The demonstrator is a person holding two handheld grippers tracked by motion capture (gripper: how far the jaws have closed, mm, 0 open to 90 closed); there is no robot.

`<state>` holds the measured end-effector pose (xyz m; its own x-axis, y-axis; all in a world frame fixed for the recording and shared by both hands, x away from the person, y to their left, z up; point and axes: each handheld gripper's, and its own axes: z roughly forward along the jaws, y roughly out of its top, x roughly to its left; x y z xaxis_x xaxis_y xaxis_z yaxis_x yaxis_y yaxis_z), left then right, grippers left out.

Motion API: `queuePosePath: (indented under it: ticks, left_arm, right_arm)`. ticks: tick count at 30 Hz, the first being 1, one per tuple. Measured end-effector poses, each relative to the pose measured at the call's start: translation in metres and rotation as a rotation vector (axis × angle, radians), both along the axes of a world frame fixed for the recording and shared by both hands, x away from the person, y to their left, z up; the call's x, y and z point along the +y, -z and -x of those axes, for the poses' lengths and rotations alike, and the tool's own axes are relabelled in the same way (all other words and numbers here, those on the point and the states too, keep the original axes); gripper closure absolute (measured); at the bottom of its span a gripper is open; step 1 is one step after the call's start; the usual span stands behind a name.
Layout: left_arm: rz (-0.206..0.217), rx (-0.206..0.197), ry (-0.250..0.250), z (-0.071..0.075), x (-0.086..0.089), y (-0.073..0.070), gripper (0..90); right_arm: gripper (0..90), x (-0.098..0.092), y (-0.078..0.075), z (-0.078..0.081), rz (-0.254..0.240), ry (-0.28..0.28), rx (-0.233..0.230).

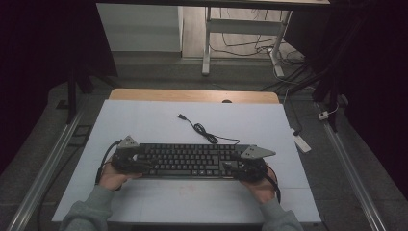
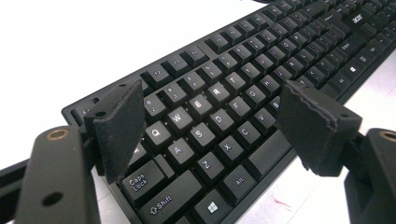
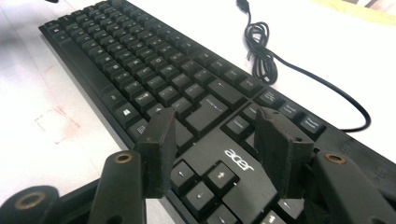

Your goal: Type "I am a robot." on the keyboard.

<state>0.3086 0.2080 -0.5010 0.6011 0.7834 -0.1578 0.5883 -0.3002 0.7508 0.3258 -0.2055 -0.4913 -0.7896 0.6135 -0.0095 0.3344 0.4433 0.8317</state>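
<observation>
A black Acer keyboard (image 1: 192,160) lies flat across the white mat, and its cable (image 1: 202,129) runs in a loose coil toward the back. My left gripper (image 1: 136,161) is at the keyboard's left end. In the left gripper view its jaws (image 2: 210,130) stand wide apart above the Q, A and Z keys (image 2: 201,135), and the pads press on nothing. My right gripper (image 1: 232,166) is at the right end. In the right gripper view its jaws (image 3: 219,149) are apart over the arrow keys and the Acer logo (image 3: 239,160), with nothing pinched between them.
The white mat (image 1: 144,125) covers a wooden table whose edge (image 1: 192,95) shows at the back. Faint red marks (image 3: 56,123) sit on the mat in front of the keyboard. A white power strip (image 1: 302,143) lies on the floor to the right, and desk legs (image 1: 206,53) stand behind.
</observation>
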Motion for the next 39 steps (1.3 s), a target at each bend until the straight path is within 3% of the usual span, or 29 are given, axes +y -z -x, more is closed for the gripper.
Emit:
queuePosePath:
  ticks: [18, 28, 39]
  left_arm:
    - [-0.011, 0.001, 0.011, 0.000, -0.003, 0.000, 22.4]
    - [-0.013, -0.004, 0.000, 0.000, -0.002, 0.000, 22.1]
    - [-0.019, 0.000, 0.012, 0.001, -0.004, 0.001, 22.0]
  right_arm:
    - [50.0, 0.022, -0.006, 0.001, -0.026, -0.045, -0.007]
    - [66.3, 0.036, -0.010, -0.001, -0.046, -0.101, 0.002]
    - [88.6, 0.046, -0.011, -0.002, -0.029, -0.140, 0.016]
